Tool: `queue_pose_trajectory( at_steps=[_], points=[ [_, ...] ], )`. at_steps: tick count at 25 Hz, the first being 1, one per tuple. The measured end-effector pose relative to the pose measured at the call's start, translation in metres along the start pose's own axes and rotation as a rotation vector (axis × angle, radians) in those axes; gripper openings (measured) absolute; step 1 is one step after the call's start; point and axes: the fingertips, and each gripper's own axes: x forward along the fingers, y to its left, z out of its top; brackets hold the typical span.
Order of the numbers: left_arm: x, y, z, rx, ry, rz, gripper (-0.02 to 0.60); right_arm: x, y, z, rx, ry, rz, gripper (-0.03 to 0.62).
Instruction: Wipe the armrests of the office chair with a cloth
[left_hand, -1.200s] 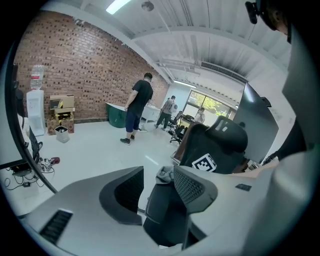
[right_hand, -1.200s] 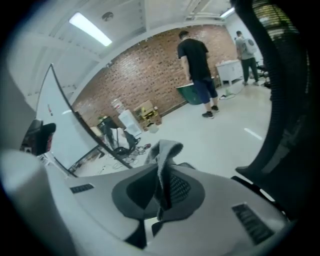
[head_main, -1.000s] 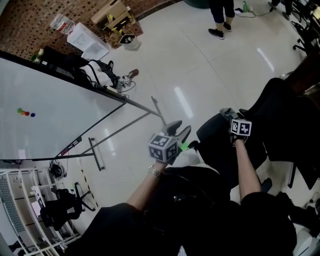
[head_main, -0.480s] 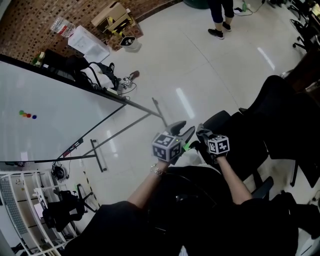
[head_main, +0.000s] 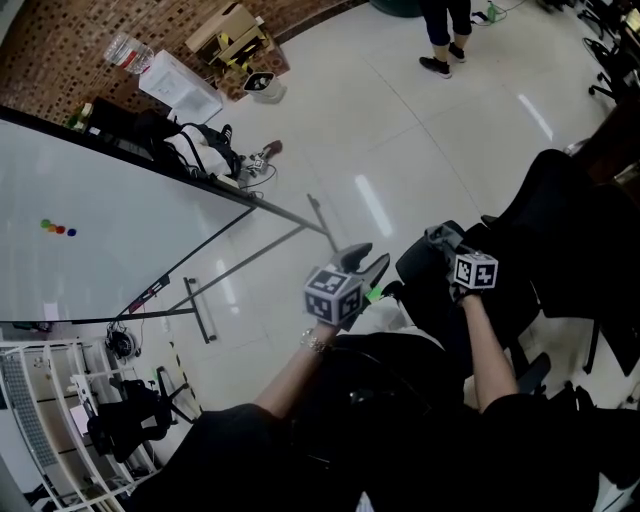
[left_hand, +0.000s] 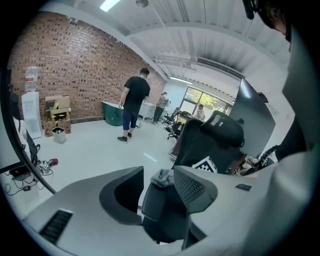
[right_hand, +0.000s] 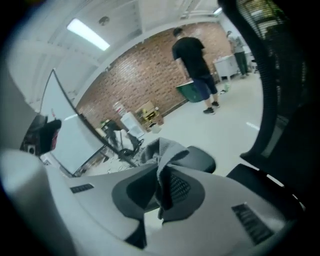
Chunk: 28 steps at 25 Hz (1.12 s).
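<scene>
Pinched grey cloth in right gripper on armrest at three o'clock; held left gripper wide, empty, above glossy white floor.

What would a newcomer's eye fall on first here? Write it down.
The grey cloth pinched in the right tongs, at the chair's black armrest, centre right of the head view. The left tongs hang open just beside it. A big whiteboard fills the left.

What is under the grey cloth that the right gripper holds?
A black padded chair armrest lies under the crumpled grey cloth, which is pinched in the right gripper's shut jaws. The part of the pad directly beneath the cloth is covered.
</scene>
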Motion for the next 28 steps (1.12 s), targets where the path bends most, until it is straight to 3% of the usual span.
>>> queue_pose_trajectory(
  at_steps=[4, 7, 12, 16, 20, 28],
  points=[
    [-0.003, 0.003, 0.001, -0.005, 0.002, 0.002, 0.189, -0.016, -0.081, 0.04, 0.1, -0.092, -0.192, 0.018],
    [-0.003, 0.001, 0.001, -0.002, 0.006, -0.001, 0.189, -0.02, -0.111, 0.041, 0.182, -0.103, -0.263, 0.018],
    [-0.004, -0.001, 0.001, 0.008, 0.015, -0.001, 0.189, -0.002, -0.095, 0.001, 0.203, -0.043, -0.27, 0.018],
    [-0.005, 0.004, 0.001, 0.007, 0.021, -0.004, 0.189, -0.001, -0.075, -0.003, 0.308, -0.137, -0.254, 0.018],
    [0.0, -0.001, -0.001, 0.021, 0.031, -0.026, 0.189, 0.003, -0.057, -0.016, 0.405, -0.163, -0.209, 0.018],
    [0.003, -0.025, -0.009, 0.056, 0.05, -0.083, 0.189, 0.01, 0.002, -0.043, 0.395, -0.134, -0.155, 0.018]
  ],
)
